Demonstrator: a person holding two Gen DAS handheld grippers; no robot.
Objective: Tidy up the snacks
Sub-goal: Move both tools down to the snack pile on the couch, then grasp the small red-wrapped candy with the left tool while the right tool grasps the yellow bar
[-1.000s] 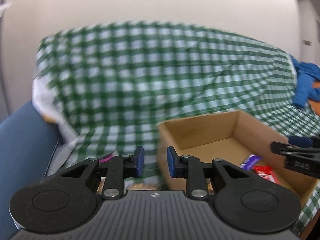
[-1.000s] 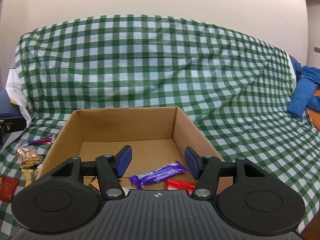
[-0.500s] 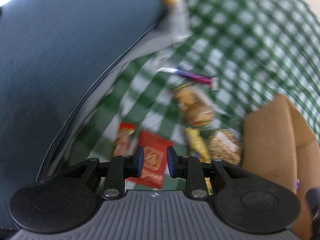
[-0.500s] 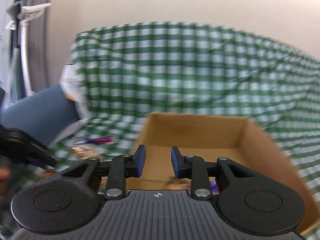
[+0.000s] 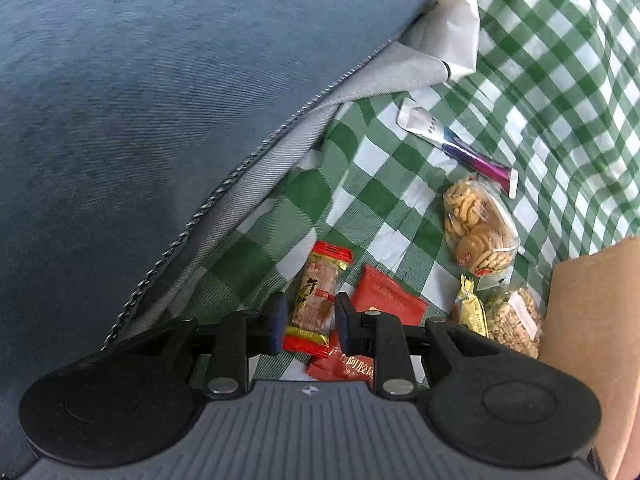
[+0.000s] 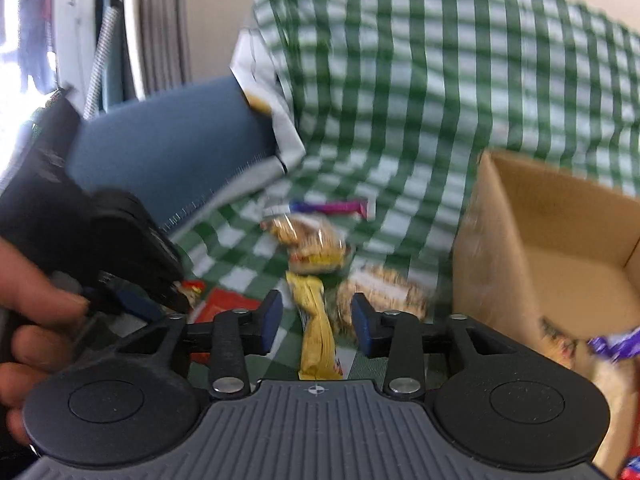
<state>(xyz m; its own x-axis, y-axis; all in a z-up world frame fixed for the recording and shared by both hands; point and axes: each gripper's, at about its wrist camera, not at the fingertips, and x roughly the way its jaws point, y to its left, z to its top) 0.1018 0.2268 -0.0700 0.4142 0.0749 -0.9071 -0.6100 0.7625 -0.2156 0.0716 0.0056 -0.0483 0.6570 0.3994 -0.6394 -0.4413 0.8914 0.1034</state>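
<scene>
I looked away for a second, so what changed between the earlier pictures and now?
Both grippers swung left from the cardboard box toward the loose snacks. The left gripper now straddles the red-ended snack packet; the right gripper, narrowed midway then reopened, straddles the yellow packet. Nothing gripped; snacks unmoved.

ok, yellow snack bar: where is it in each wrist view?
Left wrist: yellow snack bar at lower right, partly behind the gripper body, just left of the cardboard box.
Right wrist: bottom centre, between the open fingers.
Shared landmark: the clear cookie bag lies just beyond it in both.

Checked cloth (image 5: 380, 200), blue cushion (image 5: 140, 100)
</scene>
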